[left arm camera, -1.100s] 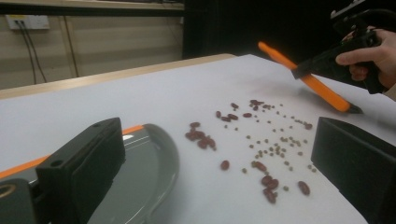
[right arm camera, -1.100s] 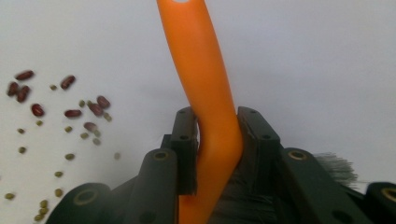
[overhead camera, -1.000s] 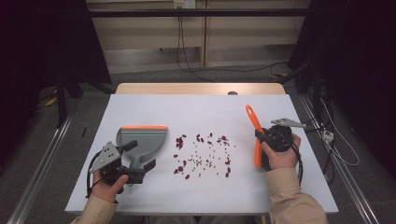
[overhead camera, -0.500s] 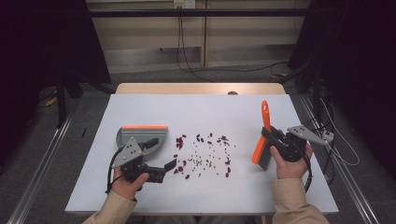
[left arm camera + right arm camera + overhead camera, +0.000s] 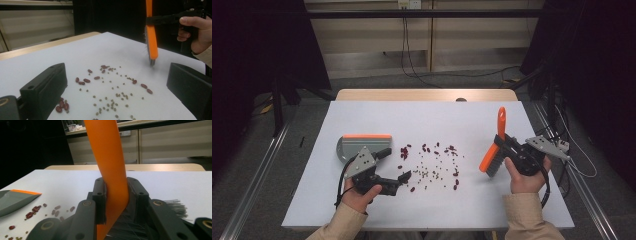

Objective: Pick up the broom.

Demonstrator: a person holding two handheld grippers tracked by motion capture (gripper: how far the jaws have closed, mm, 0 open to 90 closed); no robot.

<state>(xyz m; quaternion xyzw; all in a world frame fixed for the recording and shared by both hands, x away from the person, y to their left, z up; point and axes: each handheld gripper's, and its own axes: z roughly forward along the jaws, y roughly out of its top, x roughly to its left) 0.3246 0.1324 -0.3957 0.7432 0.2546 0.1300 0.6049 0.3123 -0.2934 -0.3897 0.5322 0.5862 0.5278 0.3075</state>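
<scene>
Beans (image 5: 432, 167), small red ones and tiny green ones, lie scattered loose on the white table (image 5: 427, 120), and everything else places itself off that scatter. Nearest the person, just left of the beans, the left gripper (image 5: 404, 176) lies low over the table with its jaws spread wide and nothing between them. To the right of the beans, well apart from them, the right gripper (image 5: 499, 142) clamps the orange-handled hand brush (image 5: 495, 147), handle up and grey bristles down. Left of the beans and a little beyond the left gripper lies the grey dustpan with the orange lip (image 5: 358, 144), untouched. Judging from this, the sweep is about to start: best to take the dustpan first and set its lip flat against the scatter's left edge. Then short, low brush strokes leftward, so the round beans don't roll off.
</scene>
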